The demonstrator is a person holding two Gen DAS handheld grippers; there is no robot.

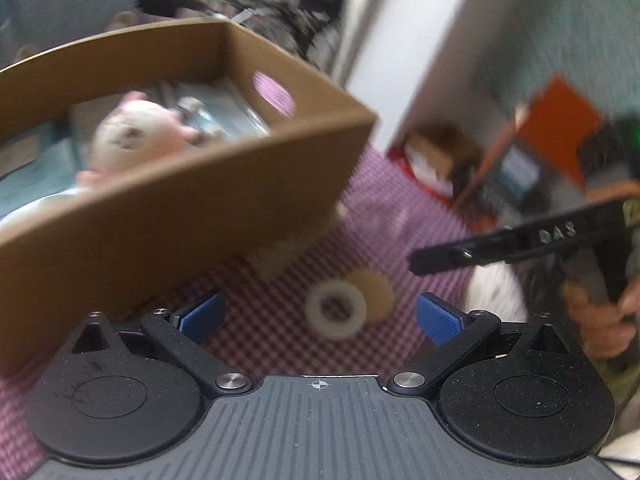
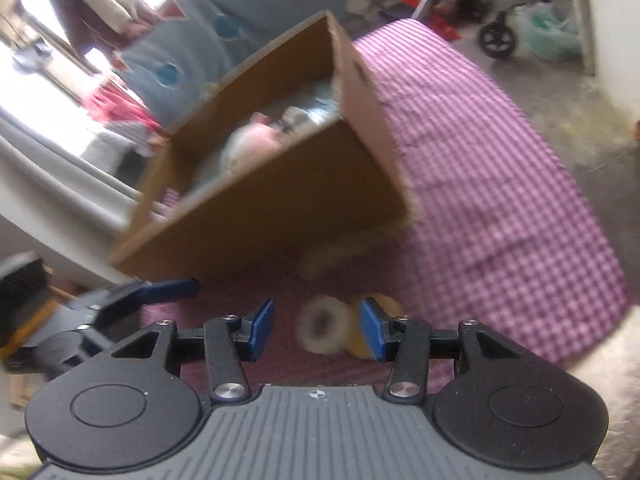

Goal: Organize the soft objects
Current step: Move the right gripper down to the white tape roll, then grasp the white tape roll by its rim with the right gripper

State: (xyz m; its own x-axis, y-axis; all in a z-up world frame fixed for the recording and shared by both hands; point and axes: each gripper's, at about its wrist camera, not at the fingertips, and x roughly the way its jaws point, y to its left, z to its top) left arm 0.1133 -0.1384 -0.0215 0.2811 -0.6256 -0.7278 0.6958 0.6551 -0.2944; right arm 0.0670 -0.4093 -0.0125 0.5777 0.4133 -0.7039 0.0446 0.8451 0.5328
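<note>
two blue-padded fingers of the left gripper (image 1: 318,316) spread wide over purple checked cloth (image 1: 272,320), pale plush toy (image 1: 136,132) in brown cardboard box (image 1: 180,208); right gripper (image 2: 316,326) parted, empty, before white ring (image 2: 322,330).

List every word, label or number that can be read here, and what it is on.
"DAS": raised letters on the black finger of the right gripper, in the left wrist view; the first letter is soft and may be another.
Packaging inside the cardboard box: print too blurred to read.
Nothing else legible in either view.
</note>
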